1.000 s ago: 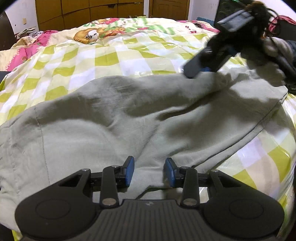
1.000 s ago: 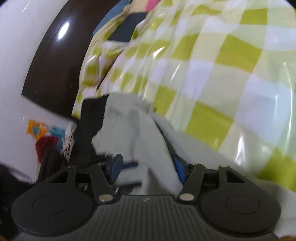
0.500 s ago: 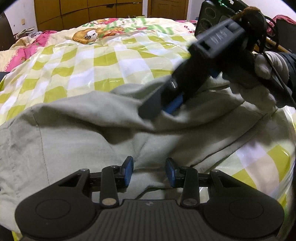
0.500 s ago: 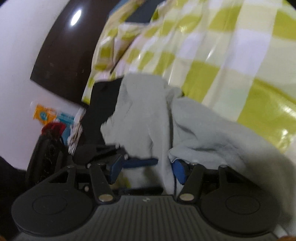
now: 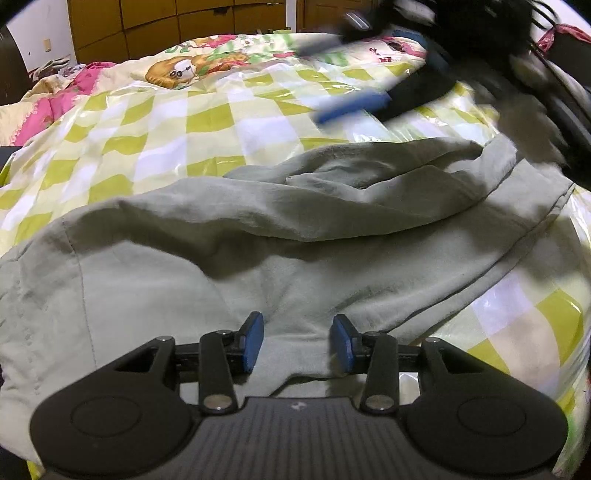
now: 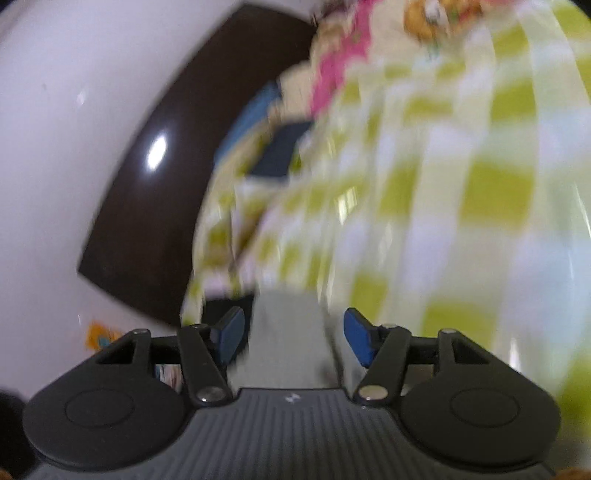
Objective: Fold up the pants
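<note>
Grey-green pants [image 5: 258, 229] lie across the checked bed cover [image 5: 166, 122], with one part folded over the rest in a rumpled ridge. My left gripper [image 5: 297, 345] hovers low over the near edge of the pants. Its jaws are opening, and flat cloth lies between the blue pads [image 5: 253, 343] without being pinched. In the left wrist view my right gripper [image 5: 325, 79] is blurred at the upper right, raised above the pants with nothing in it. In its own blurred view the right gripper [image 6: 293, 334] is open, with a strip of the pants [image 6: 286, 365] below it.
A cartoon-print quilt [image 5: 192, 66] and pink bedding [image 5: 40, 107] lie at the far end of the bed, with wooden cabinets [image 5: 147, 22] behind. A dark headboard [image 6: 177, 177] and a white wall [image 6: 55, 129] stand to the left in the right wrist view.
The right gripper carried a part of the pants leftward over the rest, let it go and rose clear. The cloth now lies folded over. The left gripper's pads stand slightly wider.
</note>
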`<state>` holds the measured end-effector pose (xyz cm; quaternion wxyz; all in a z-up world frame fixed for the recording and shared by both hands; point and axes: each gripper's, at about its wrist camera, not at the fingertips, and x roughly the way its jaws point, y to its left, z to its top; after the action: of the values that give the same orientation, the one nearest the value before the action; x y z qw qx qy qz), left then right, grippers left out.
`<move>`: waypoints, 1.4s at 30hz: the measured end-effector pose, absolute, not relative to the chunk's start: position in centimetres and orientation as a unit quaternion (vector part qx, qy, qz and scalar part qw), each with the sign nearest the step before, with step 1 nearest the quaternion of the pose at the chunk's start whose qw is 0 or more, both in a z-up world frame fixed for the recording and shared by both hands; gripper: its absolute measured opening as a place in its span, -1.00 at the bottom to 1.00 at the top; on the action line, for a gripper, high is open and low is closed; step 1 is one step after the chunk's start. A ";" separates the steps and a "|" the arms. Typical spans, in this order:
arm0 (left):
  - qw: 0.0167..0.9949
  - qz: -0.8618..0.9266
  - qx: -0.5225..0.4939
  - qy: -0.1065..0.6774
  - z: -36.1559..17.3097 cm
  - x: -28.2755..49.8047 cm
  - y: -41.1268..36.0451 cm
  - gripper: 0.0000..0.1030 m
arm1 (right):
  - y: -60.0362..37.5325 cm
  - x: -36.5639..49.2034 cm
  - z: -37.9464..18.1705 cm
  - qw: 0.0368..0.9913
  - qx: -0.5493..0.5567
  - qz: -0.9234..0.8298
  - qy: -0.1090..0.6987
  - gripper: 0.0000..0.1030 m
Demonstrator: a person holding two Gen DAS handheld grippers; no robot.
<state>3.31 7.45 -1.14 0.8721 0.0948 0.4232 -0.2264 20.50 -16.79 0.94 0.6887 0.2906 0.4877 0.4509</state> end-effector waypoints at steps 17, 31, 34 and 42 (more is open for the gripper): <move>0.869 -0.233 0.106 0.423 -1.0 3.2 7.5 0.10 | -12.6 20.8 -1.0 0.644 0.164 0.486 0.567 0.31; 0.869 -0.238 0.103 0.422 -1.1 3.0 7.6 0.16 | -11.4 22.8 -2.6 0.585 0.343 0.521 0.518 0.36; 0.868 -0.238 0.101 0.423 -1.1 3.2 7.6 0.17 | -14.4 24.6 -2.7 0.599 0.437 0.488 0.460 0.35; 0.870 -0.225 0.113 0.425 -1.0 3.0 6.9 0.18 | -21.0 25.7 -0.5 0.705 0.421 0.383 0.422 0.35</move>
<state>3.04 6.93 -1.03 0.8698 0.1131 0.4245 -0.2247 25.69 -21.02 -0.53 0.7050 0.4213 0.4223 0.3835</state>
